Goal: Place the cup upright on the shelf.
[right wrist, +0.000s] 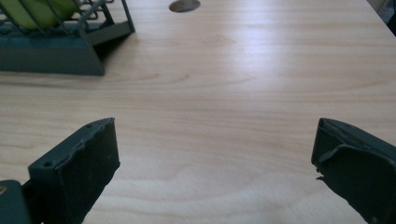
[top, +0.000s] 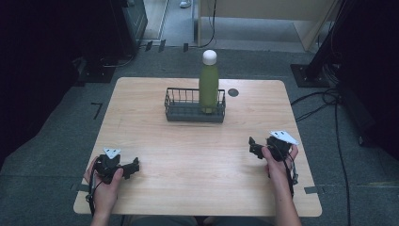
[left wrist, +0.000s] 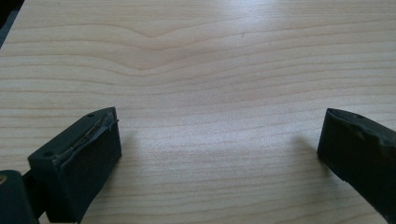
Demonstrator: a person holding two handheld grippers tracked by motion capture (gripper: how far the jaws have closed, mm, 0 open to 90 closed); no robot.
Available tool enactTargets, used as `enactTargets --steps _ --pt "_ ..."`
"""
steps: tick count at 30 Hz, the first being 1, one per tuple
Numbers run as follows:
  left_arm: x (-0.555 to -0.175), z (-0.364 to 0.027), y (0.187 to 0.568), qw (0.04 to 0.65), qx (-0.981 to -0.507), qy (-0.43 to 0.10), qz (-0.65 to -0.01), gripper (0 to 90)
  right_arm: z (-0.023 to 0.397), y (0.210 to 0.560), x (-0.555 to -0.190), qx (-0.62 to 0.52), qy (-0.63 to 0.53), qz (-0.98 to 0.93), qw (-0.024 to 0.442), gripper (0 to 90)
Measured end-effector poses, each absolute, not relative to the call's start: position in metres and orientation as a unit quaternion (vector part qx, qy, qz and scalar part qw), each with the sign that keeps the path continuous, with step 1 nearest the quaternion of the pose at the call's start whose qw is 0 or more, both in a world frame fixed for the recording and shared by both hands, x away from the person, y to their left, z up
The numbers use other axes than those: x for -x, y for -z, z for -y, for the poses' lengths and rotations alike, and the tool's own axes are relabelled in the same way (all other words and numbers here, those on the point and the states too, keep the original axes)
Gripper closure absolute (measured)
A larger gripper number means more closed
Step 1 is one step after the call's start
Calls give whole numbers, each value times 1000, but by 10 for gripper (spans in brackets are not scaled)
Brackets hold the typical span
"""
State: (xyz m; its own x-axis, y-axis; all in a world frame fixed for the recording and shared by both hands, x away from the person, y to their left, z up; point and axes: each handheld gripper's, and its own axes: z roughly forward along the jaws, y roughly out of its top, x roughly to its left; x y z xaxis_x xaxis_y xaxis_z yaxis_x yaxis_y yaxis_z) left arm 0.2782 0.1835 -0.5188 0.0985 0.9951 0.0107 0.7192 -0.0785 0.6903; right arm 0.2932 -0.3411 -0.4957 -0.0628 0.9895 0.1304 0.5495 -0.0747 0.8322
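Green bottle (top: 208, 84) with white cap stands upright in the right end of the wire basket (top: 183, 110), upper centre of the table (top: 188, 188). Left gripper (top: 133, 167) lower left, right gripper (top: 254, 148) lower right, both low over bare wood, jaws spread wide, gripping nothing.

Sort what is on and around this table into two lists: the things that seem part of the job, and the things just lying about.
Likely part of the job (a guess):
green bottle, standing upright in the wire basket
wire basket
left gripper, jaws apart
right gripper, jaws apart

Just lying about:
dark round hole in the table top
cables on the floor
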Motion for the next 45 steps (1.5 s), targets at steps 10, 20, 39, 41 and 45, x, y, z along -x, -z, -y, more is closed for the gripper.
enactTargets --steps 10,20,39,41,45 --pt "-278 -183 519 272 -689 -253 -622 1 374 516 -266 -646 -359 -611 284 9" --pt "-278 -184 519 272 -691 -253 -621 1 399 523 -242 -660 -342 -604 287 10" --pt "-278 -183 519 272 -691 -253 -620 2 427 527 -212 -673 -269 -626 287 5" --pt "-278 -183 519 272 -691 -253 -620 2 431 528 -209 -676 -273 -625 279 2" --pt "-278 -183 519 272 -691 -253 -620 1 436 528 -203 -670 -275 -633 273 0"
